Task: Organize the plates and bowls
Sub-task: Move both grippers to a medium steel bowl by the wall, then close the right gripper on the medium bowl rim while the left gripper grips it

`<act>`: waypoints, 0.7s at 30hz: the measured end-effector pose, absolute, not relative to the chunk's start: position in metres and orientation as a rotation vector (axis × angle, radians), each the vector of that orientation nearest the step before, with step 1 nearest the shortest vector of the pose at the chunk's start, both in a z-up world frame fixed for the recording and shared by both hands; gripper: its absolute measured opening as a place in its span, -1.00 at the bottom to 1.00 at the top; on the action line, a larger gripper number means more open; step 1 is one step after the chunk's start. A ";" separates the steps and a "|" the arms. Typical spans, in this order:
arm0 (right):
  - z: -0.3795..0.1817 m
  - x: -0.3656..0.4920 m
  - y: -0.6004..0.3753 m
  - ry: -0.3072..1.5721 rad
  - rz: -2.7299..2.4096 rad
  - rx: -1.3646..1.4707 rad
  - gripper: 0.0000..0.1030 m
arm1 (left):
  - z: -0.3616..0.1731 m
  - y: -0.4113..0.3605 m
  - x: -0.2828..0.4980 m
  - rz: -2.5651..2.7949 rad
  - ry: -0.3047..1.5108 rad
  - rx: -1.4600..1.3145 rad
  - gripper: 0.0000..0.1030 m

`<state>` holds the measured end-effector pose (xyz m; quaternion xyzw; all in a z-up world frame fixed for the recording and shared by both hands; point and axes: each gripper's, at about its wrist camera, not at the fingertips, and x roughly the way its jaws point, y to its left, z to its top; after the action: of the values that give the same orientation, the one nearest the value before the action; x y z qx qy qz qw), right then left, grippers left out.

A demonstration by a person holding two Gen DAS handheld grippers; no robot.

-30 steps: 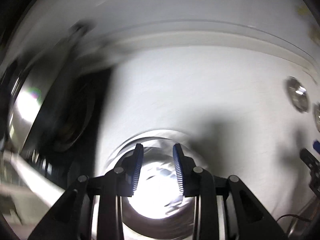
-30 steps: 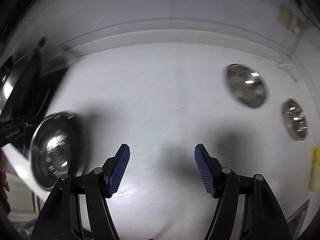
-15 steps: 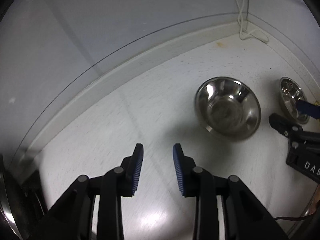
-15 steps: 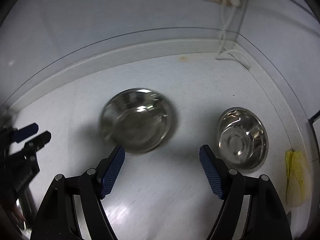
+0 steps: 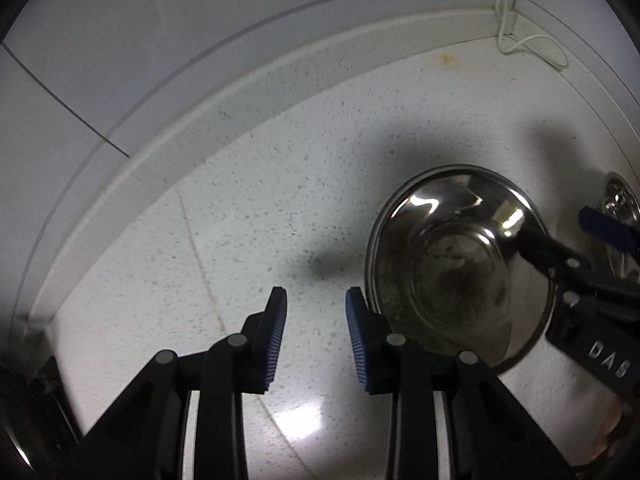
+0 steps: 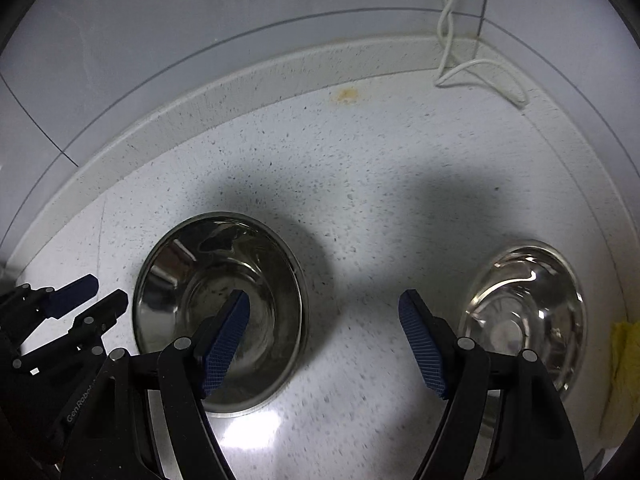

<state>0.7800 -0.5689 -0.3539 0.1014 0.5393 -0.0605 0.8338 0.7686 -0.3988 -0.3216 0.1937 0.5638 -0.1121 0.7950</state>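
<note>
Larger steel bowl: upright on the speckled white table, empty, its inside smudged. Smaller steel bowl: upright and shiny, well apart to the right, near the table's edge.

Bare counter is lying open behind and between the large bowl and small bowl; a white cord is trailing into the corner.

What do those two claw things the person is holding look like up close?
Both are black plastic tools. The left gripper and right gripper each have two fingers lined with ribbed blue pads, joined by silver rivets. White lettering is printed on the black bodies. No sleeve or cable shows.
</note>
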 end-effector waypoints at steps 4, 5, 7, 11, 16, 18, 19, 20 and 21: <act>-0.368 0.792 -0.570 1.163 -0.124 0.231 0.40 | -0.330 -0.403 0.779 -0.243 1.238 0.392 -0.43; -0.371 0.793 -0.570 1.167 -0.124 0.236 0.40 | -0.331 -0.404 0.781 -0.244 1.237 0.386 -0.43; -0.375 0.795 -0.570 1.178 -0.120 0.251 0.34 | -0.333 -0.407 0.784 -0.248 1.241 0.377 -0.43; -0.382 0.798 -0.569 1.195 -0.102 0.281 -0.26 | -0.337 -0.409 0.790 -0.299 1.300 0.316 -0.64; -0.383 0.797 -0.564 1.203 -0.091 0.267 -0.31 | -0.335 -0.403 0.791 -0.361 1.381 0.204 -0.67; -0.383 0.797 -0.565 1.202 -0.089 0.278 -0.31 | -0.334 -0.399 0.791 -0.365 1.387 0.193 -0.63; -0.384 0.797 -0.565 1.202 -0.089 0.279 -0.31 | -0.332 -0.397 0.790 -0.367 1.388 0.183 -0.63; -0.384 0.797 -0.565 1.202 -0.089 0.277 -0.31 | -0.331 -0.396 0.790 -0.366 1.389 0.178 -0.63; -0.385 0.797 -0.564 1.201 -0.090 0.275 -0.31 | -0.332 -0.395 0.790 -0.361 1.394 0.175 -0.63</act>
<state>0.7968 -0.5644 -0.3847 0.1291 0.5631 -0.0420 0.8152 0.7902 -0.3949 -0.3316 0.0800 0.6376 -0.1651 0.7482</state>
